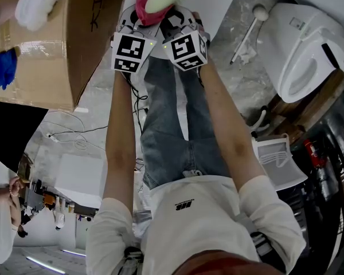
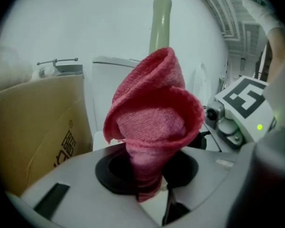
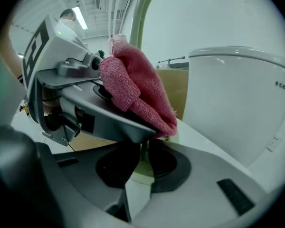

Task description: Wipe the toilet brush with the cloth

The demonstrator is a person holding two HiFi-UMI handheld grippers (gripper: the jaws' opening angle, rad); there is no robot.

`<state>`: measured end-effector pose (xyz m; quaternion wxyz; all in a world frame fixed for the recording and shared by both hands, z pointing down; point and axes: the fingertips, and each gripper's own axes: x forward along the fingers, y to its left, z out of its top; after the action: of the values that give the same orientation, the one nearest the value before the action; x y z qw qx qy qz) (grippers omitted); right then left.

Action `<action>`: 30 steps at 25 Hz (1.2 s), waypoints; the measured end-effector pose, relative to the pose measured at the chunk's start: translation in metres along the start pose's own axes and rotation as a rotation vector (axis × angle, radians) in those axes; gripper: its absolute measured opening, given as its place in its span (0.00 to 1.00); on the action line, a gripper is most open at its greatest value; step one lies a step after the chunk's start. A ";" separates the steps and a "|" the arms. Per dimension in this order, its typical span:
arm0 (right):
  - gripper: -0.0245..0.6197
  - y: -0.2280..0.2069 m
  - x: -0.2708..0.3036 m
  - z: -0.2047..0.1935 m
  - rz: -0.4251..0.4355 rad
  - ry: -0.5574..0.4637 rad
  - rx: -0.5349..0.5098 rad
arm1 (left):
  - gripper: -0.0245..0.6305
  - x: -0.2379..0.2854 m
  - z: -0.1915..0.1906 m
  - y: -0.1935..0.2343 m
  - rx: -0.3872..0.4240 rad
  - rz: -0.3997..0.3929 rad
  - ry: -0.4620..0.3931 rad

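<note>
L gripper (image 2: 146, 182) is clamped on the red cloth (image 2: 152, 122); the fabric bunches up out of the jaws in a loose cone. R gripper (image 3: 143, 161) is clenched on the low end of the toilet brush (image 3: 135, 25), a pale green shaft.

Key relation: seen from L's side the shaft sits directly behind the cloth, touching or nearly so, can't tell which. Its long axis runs up and away from both grippers, tilting right in head view. L has the cloth and is right at the shaft, so it's prob the one to wipe, sliding along that axis while R steadies. The grippers are side by side and close, w/ L's jaws crossing just above R's. Bristle end isn't visible in any view.

Containers: cardboard box (image 1: 57, 44) at left, w/ a white fluffy thing (image 1: 37, 2) at its top edge, in it or just over it, can't tell. A blue item (image 1: 3, 69) lies against its side. At right the toilet (image 1: 309, 39), nothing seen in its bowl
</note>
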<state>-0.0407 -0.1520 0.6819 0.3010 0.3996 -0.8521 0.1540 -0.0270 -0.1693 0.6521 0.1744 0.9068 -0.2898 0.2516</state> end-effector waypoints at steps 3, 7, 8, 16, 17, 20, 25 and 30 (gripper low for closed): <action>0.12 -0.001 -0.001 0.000 0.001 0.005 -0.001 | 0.22 -0.001 0.001 0.000 -0.002 0.006 0.012; 0.12 -0.002 -0.001 0.000 0.003 0.012 0.001 | 0.22 -0.004 0.006 0.000 -0.003 0.015 0.023; 0.12 -0.002 -0.001 0.000 0.002 0.013 0.002 | 0.22 -0.006 0.008 -0.001 0.001 0.016 0.021; 0.12 0.000 0.001 0.001 -0.005 0.021 0.007 | 0.22 -0.024 0.029 0.000 0.030 0.024 -0.017; 0.12 0.000 0.001 0.001 -0.005 0.022 0.007 | 0.22 -0.027 0.033 0.000 0.033 0.025 -0.025; 0.12 -0.001 0.000 0.000 -0.006 0.026 0.009 | 0.22 -0.034 0.046 -0.002 0.047 0.027 -0.047; 0.12 -0.001 0.000 0.000 -0.008 0.032 0.012 | 0.23 -0.048 0.071 -0.005 0.069 0.025 -0.089; 0.12 -0.002 -0.002 0.000 -0.012 0.033 0.018 | 0.23 -0.060 0.099 -0.009 0.093 0.024 -0.139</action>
<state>-0.0382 -0.1524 0.6809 0.3121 0.4047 -0.8433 0.1665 -0.0288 -0.1813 0.5365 0.1086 0.9256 -0.3004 0.2031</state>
